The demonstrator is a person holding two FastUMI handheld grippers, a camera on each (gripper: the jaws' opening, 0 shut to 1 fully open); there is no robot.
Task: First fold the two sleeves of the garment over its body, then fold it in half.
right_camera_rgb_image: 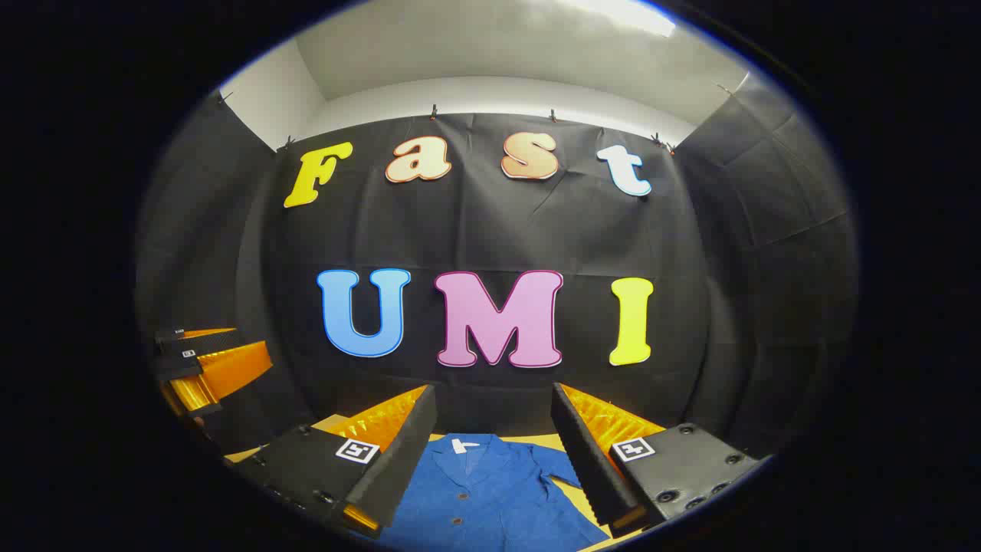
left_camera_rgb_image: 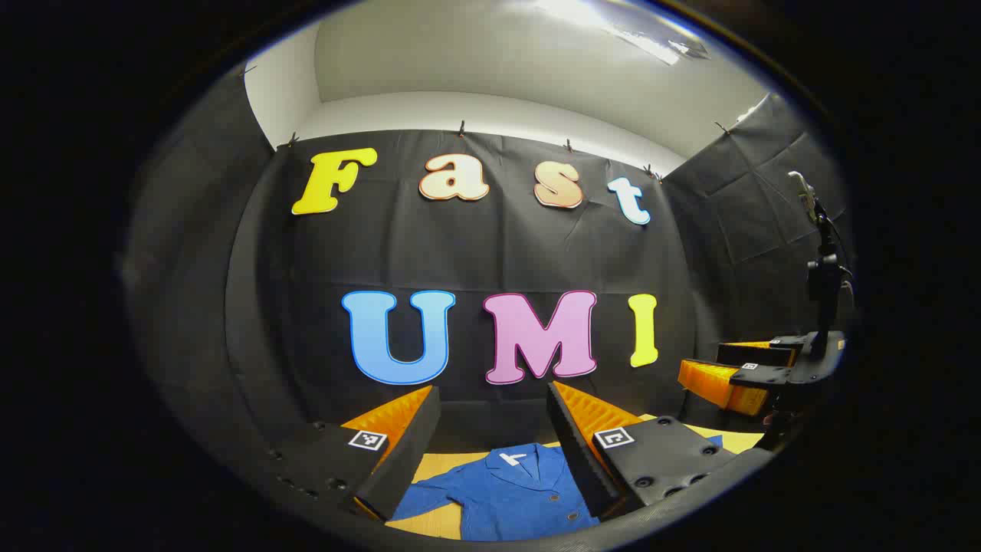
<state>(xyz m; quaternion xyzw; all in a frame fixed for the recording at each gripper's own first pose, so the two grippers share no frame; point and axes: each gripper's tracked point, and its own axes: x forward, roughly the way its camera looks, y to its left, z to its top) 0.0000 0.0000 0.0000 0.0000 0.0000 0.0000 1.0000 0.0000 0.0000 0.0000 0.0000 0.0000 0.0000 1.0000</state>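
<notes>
**Inspector A:** Position of the garment [left_camera_rgb_image: 510,491]?

**Inspector B:** It lay flat on the table [left_camera_rgb_image: 444,464], collar toward the booth wall, front buttons up. Its long axis ran from the collar back toward both claws. In the left gripper view, one sleeve [left_camera_rgb_image: 437,491] stretched out sideways from the body, unfolded. In the right gripper view, the other sleeve [right_camera_rgb_image: 556,464] was likewise spread, partly behind a finger.

**Inspector A:** The claws?

**Inspector B:** The left claw [left_camera_rgb_image: 490,437] was spread wide, gripping nothing, raised above the garment with the collar area showing between its fingers. The right claw [right_camera_rgb_image: 490,445] was equally wide and empty, also above the garment. Each claw appeared at the edge of the other's view, off to the side of the garment and clear of it.

**Inspector A:** Which was nearer which sleeve?

**Inspector B:** In my judgement, each was roughly level with the collar; each would take the sleeve on its own side. No fold had begun.

**Inspector A:** Obstructions?

**Inspector B:** The hem and both cuffs were cut off or hidden by fingers. The table's extent could not be made out.
</notes>
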